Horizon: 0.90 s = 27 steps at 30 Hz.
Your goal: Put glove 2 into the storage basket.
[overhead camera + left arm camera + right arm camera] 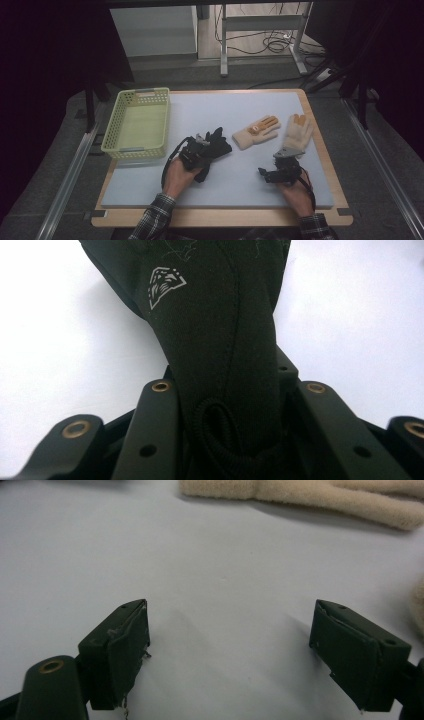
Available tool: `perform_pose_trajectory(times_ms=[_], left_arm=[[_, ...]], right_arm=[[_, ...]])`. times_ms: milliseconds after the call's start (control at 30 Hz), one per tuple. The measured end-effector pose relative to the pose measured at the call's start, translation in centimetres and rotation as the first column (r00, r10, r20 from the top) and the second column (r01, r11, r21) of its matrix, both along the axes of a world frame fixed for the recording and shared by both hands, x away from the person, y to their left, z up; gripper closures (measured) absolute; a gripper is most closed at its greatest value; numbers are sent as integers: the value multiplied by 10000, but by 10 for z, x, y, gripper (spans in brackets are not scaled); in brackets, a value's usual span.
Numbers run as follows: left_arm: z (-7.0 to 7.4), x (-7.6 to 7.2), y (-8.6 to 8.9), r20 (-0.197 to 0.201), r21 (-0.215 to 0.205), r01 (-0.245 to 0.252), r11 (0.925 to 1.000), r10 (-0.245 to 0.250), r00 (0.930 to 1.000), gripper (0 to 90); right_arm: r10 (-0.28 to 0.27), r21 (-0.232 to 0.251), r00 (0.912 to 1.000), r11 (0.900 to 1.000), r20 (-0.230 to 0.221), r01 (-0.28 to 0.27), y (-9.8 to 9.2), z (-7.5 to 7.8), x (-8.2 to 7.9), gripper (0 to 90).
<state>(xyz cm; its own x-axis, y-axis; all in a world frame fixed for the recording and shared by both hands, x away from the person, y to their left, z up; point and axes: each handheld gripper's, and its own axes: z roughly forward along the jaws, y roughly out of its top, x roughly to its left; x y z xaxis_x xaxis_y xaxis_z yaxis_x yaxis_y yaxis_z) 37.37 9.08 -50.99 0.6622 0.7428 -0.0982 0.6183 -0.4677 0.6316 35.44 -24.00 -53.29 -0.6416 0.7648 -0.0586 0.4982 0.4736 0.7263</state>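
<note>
The left tool (202, 150) is clamped on a black glove (216, 145), its jaws pressing the fabric from both sides; in the left gripper view the glove (220, 340) rises between them, a small grey emblem (165, 285) on it. In the high view the glove lies on the pale bench (225, 185), at about 3 o'clock from the green basket (137, 150). The right tool (282, 167) stands wide open with nothing in it, its jaws apart over bare bench (225, 605). Two cream gloves lie nearby: one (256, 132) at 11 o'clock from the right tool, the other (297, 132) at 12 o'clock
</note>
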Motion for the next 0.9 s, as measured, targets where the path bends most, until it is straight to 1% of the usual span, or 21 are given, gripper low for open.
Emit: perform_pose_trajectory(times_ms=[100,133,167,200,233,267,300,367,433,467,500,533,567,633,667,700,733,867,900], left_arm=[[10,1,5,79,-165,-187,9997,188,9998,674],[13,2,6,101,-160,-190,9997,192,9998,674],[13,2,6,101,-160,-190,9997,192,9998,673],[19,4,9,175,-194,-245,9995,248,9995,672],[19,4,9,175,-194,-245,9995,248,9995,671],[26,6,11,229,-194,-366,9991,371,9990,670],[26,6,11,229,-194,-366,9991,371,9990,669],[35,9,16,356,-242,-442,9987,450,9984,667],[42,10,18,574,-146,-513,9986,521,9970,663],[45,10,19,629,-139,-526,9985,533,9966,662],[45,10,19,629,-139,-526,9985,533,9966,663],[52,11,22,707,-180,-567,9982,579,9958,663],[52,11,22,707,-180,-567,9982,579,9958,663],[61,14,27,836,-120,-686,9976,693,9941,663],[64,15,30,858,-165,-752,9970,764,9934,663],[64,15,30,858,-165,-752,9970,764,9934,663],[71,17,35,913,-213,-889,9958,905,9917,663],[82,22,50,983,-274,-1237,9919,1258,9872,663],[84,23,54,1035,-296,-1350,9904,1374,9851,663]], right_arm=[[-1,0,10000,10000,-1,1,0,0,0,160],[2,-3,10000,10000,4,-2,0,0,0,160],[0,0,10000,10000,1,0,0,0,0,160],[0,1,10000,10000,0,0,0,0,0,160],[0,1,10000,10000,0,0,0,0,0,160],[0,-1,10000,10000,4,0,0,0,0,160],[0,-1,10000,10000,4,0,0,0,0,160],[3,1,10000,10000,5,-3,0,0,0,160],[5,1,10000,10000,4,-5,0,0,0,160],[4,1,10000,10000,4,-4,0,0,0,160],[4,1,10000,10000,4,-4,0,0,0,160],[1,2,10000,10000,-3,-1,0,0,0,160],[2,2,10000,10000,1,-2,0,0,0,160],[3,3,10000,10000,4,-3,0,0,0,160],[6,7,10000,10000,8,-6,0,0,0,160],[6,7,10000,10000,8,-6,0,0,0,160],[-1,4,10000,10000,0,1,0,0,0,160],[6,-8,10000,10000,19,-6,0,0,0,160],[14,5,10000,10000,13,-14,0,0,0,160]])
